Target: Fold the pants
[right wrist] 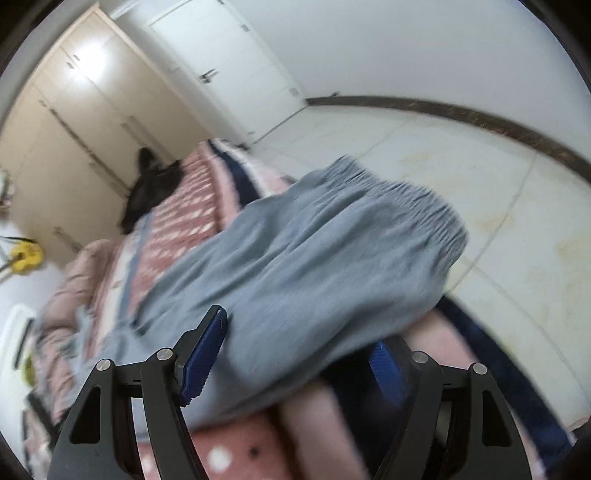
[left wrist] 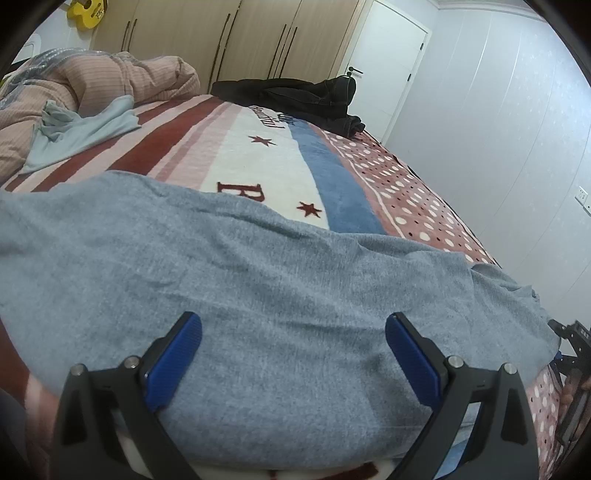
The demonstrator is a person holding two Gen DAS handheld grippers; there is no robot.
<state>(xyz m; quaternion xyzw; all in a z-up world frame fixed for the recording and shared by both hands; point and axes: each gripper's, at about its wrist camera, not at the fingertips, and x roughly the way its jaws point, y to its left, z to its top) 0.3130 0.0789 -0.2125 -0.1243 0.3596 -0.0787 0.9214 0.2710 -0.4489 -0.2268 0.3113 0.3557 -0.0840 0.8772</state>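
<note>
Grey knit pants (left wrist: 258,280) lie spread across the near part of the bed. My left gripper (left wrist: 293,332) is open just above the cloth, with its blue pads on either side of it. In the blurred right wrist view the same pants (right wrist: 314,258) show their gathered waistband (right wrist: 417,199) hanging past the bed's edge. My right gripper (right wrist: 295,354) is open, its left pad over the cloth and its right pad partly hidden beneath the cloth's edge. The right gripper also shows at the far right of the left wrist view (left wrist: 576,339).
The bed has a striped and dotted pink blanket (left wrist: 388,177). A black garment (left wrist: 306,96) lies at the far end, a light blue garment (left wrist: 74,129) and a pink quilt (left wrist: 92,77) at the left. Wardrobes (left wrist: 221,33), a white door (left wrist: 391,62) and tiled floor (right wrist: 461,155) surround it.
</note>
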